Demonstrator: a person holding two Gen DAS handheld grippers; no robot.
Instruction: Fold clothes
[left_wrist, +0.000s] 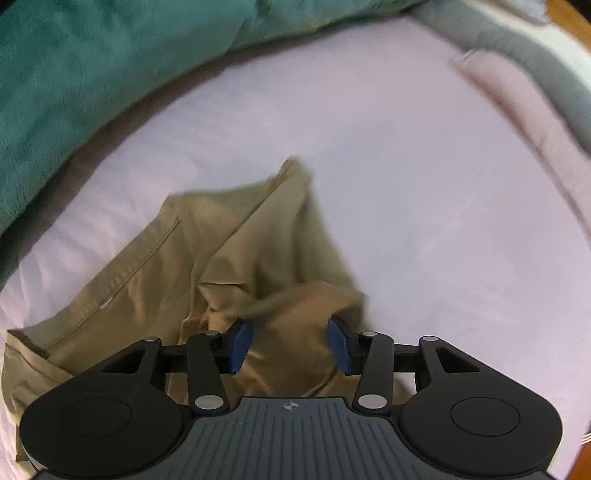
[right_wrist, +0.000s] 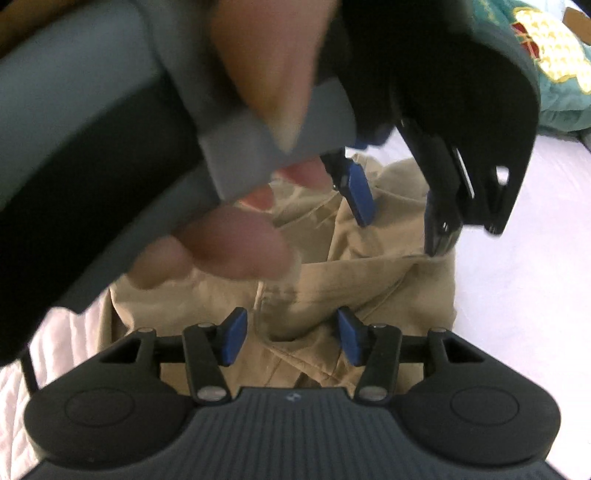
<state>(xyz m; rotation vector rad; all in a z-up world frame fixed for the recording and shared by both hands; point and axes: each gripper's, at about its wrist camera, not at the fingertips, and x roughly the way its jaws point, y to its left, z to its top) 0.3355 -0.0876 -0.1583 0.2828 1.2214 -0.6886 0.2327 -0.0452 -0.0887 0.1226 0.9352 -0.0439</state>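
On the pale sheet (left_wrist: 424, 166) lies a crumpled tan garment (left_wrist: 229, 251). Left gripper (left_wrist: 291, 341) hangs over it, jaws wide, gripping nothing. Right gripper (right_wrist: 291, 336) likewise spread, empty, above the same cloth.
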